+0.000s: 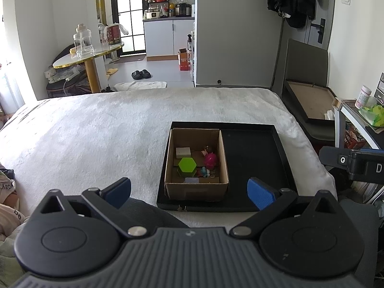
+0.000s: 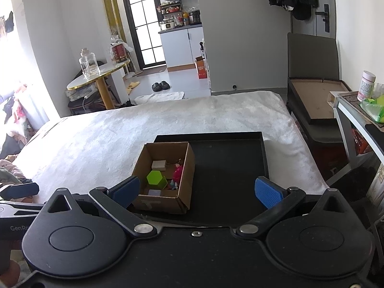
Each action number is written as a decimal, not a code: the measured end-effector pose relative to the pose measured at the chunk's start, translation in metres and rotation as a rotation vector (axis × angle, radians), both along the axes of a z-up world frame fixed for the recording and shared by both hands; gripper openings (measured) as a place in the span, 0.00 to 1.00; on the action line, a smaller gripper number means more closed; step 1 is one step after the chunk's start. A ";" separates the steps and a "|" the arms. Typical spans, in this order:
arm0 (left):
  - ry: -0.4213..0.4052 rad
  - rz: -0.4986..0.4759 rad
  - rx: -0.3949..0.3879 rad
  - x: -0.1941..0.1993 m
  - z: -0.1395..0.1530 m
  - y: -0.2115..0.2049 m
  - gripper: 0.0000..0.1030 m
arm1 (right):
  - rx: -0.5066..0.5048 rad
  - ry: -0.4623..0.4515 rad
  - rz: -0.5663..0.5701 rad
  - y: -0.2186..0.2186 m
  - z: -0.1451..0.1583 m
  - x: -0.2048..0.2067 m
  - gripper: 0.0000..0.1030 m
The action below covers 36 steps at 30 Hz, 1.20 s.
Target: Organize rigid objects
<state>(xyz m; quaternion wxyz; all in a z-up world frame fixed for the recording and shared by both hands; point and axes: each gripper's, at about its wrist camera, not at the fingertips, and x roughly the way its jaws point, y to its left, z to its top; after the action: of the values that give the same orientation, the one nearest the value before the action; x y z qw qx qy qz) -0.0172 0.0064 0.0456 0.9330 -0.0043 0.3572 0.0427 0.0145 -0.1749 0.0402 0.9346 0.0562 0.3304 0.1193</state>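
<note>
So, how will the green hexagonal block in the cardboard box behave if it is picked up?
The green hexagonal block looks rigid, so it should not flex. Its flat sides probably suit a grip and keep it from rolling. Its weight cannot be judged.

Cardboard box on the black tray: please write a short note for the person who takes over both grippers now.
Left gripper: open, holds nothing, hangs in front of the tray.
Right gripper: open, holds nothing, near the tray's front edge.
The cardboard box stands in the left half of the black tray on the bed.
Inside the box: green hexagon block, beige block, pink toy, some small pieces.
Done: the objects seen are in the box. The tray's right half is bare.
Left: probably nothing.
</note>
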 end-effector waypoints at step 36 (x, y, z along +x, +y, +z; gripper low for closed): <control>-0.006 0.012 -0.026 0.001 0.003 0.009 0.99 | -0.014 -0.010 -0.015 0.002 0.005 -0.002 1.00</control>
<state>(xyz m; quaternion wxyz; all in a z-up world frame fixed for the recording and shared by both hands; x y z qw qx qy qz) -0.0167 0.0152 0.0488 0.9336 -0.0186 0.3551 0.0439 0.0128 -0.1729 0.0457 0.9374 0.0514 0.3263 0.1102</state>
